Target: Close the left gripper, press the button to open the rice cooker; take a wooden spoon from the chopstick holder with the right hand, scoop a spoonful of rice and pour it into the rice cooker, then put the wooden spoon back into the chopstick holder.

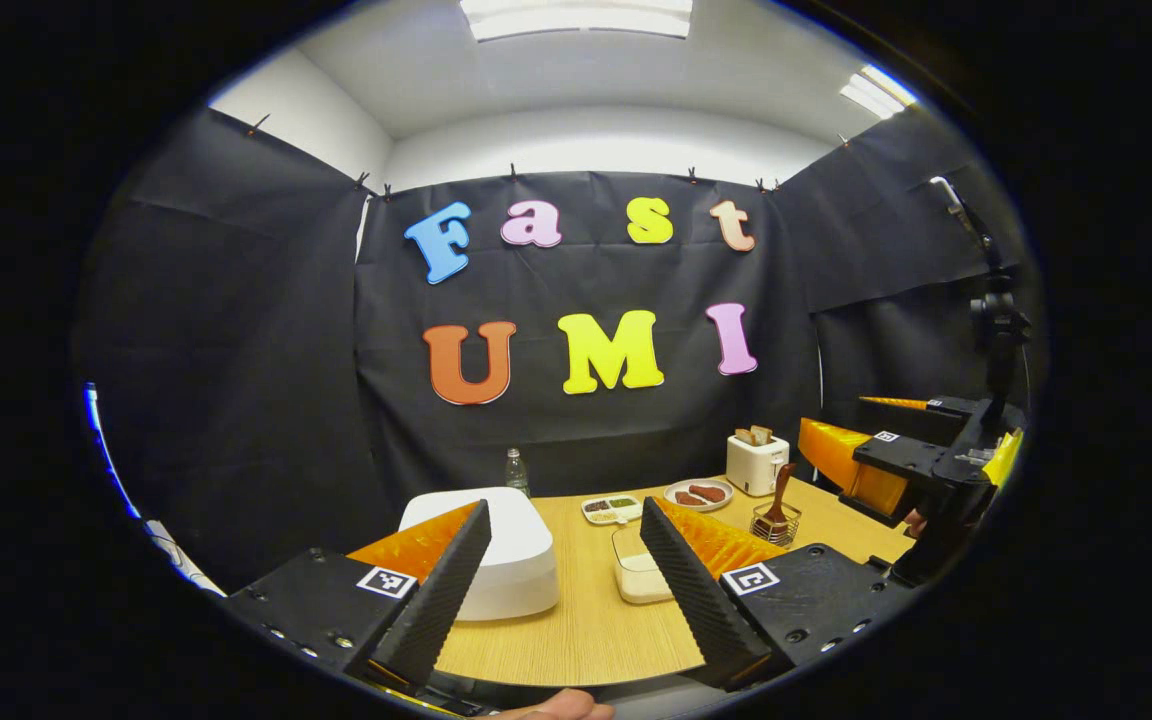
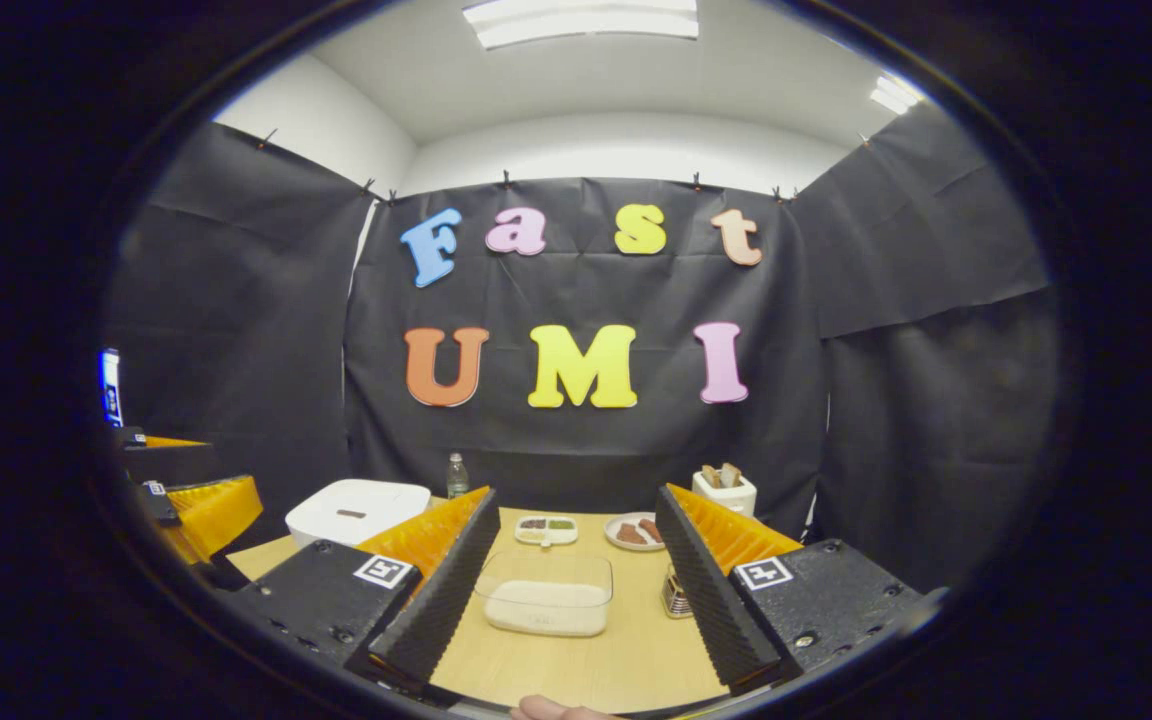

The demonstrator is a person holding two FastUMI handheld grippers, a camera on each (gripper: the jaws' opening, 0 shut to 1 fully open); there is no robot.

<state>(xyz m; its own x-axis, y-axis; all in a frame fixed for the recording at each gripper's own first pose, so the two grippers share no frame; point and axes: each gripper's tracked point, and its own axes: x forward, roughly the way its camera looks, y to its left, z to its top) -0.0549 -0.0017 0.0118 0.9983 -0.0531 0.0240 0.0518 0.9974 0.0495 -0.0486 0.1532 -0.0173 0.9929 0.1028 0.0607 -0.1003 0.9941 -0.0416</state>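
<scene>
Counter: pale wood-grain top, smooth and flat, carrying everything below.
Rice cooker: white, smooth, rounded box with soft corners; lid down; stands at the counter's left side. In the right gripper view it sits far left with a small dark slot on the lid.
Left claw: spread wide, holding nothing; ribbed finger faces, flat bodies with square printed markers; raised above the near edge of the counter, the rice cooker behind its left finger.
Right claw: spread wide and empty, same ribbed faces; hangs over the near edge with the rice container between its fingers. In the left gripper view it shows at far right.
Rice container: clear, rectangular, rounded corners, a low layer of white rice inside; middle of the counter.
Toaster: white, boxy, two brown slices standing in its slots; back right.
Chopstick holder: small wire basket, right of the rice container.
Wooden spoon: dark brown, upright in the chopstick holder.
Plate: round, pale, brown pieces on it.
Divided dish: small, oblong, white.
Bottle: clear plastic, upright at the back.
</scene>
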